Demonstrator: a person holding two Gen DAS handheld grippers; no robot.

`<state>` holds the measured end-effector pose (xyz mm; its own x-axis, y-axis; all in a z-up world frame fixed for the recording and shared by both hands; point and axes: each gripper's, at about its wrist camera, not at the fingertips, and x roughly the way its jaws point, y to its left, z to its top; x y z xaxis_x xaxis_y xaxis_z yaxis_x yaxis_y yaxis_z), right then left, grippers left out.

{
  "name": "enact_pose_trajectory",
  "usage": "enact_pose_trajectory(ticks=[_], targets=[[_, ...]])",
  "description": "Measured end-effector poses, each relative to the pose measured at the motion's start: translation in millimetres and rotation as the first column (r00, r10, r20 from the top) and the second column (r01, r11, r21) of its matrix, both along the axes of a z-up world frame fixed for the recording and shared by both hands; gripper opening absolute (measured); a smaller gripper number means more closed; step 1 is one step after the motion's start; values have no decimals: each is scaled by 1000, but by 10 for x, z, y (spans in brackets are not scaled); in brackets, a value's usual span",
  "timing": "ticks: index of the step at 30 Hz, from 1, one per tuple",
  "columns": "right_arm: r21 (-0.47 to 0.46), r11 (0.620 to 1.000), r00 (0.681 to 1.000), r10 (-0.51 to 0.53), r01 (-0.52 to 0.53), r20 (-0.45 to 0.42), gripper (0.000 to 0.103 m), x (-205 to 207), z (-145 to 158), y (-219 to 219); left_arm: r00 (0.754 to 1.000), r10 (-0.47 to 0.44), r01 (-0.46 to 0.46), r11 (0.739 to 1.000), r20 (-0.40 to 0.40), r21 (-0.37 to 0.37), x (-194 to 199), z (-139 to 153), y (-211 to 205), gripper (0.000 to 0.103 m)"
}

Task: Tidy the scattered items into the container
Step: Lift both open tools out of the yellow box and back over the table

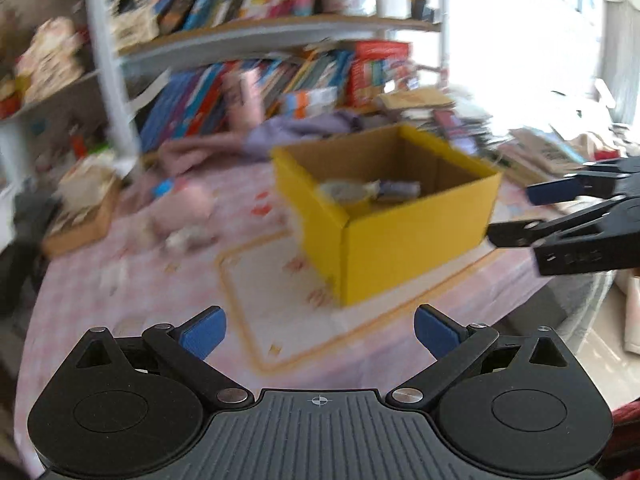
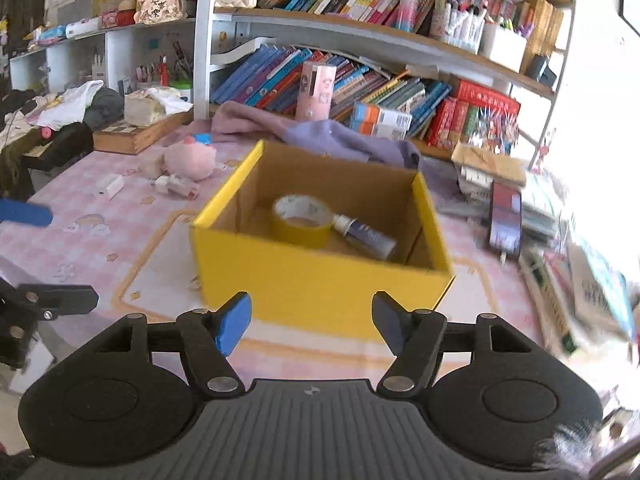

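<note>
A yellow cardboard box [image 2: 312, 276] stands on the pink checked tablecloth [image 2: 100, 208], straight ahead of my right gripper [image 2: 312, 322], which is open with nothing between its fingers. Inside the box lie a roll of yellow tape [image 2: 302, 220] and a small bottle [image 2: 366, 236]. My left gripper [image 1: 320, 332] is open and empty, short of the box [image 1: 400, 248] and to its left. A pink plush toy [image 2: 190, 158] and small white items [image 2: 176, 186] lie scattered left of the box. Each gripper shows at the edge of the other's view.
A purple cloth [image 2: 332, 140] lies behind the box. A phone [image 2: 506, 220] rests on stacked books and papers at the right. A wooden case [image 2: 136, 134] sits at the far left, and bookshelves [image 2: 360, 32] run along the back. The left wrist view is blurred.
</note>
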<state>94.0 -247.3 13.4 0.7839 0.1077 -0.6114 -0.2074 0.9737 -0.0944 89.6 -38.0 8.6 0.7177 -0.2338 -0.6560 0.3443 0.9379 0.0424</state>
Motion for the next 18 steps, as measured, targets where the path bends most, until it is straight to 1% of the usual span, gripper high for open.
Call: enact_pose_trajectory(ticks=[4, 7, 9, 12, 16, 18], targets=[[81, 995, 998, -50, 52, -29, 67, -162, -88, 240, 994, 89, -91, 995, -59, -30, -142, -140, 312, 102], [87, 995, 998, -34, 38, -43, 67, -265, -139, 462, 988, 143, -145, 989, -52, -34, -249, -145, 508, 102], [65, 998, 999, 0, 3, -45, 67, -312, -160, 627, 984, 174, -175, 984, -36, -36, -325, -133, 616, 102], [41, 996, 996, 80, -78, -49, 68, -397, -202, 895, 975, 219, -220, 975, -29, -40, -423, -144, 758, 102], [13, 978, 974, 211, -210, -78, 69, -468, -249, 1250, 966, 257, -258, 965, -25, -42, -529, -143, 932, 102], [-7, 965, 962, 262, -263, -77, 69, -493, -244, 1394, 961, 277, -277, 960, -20, -41, -553, -128, 1008, 102]])
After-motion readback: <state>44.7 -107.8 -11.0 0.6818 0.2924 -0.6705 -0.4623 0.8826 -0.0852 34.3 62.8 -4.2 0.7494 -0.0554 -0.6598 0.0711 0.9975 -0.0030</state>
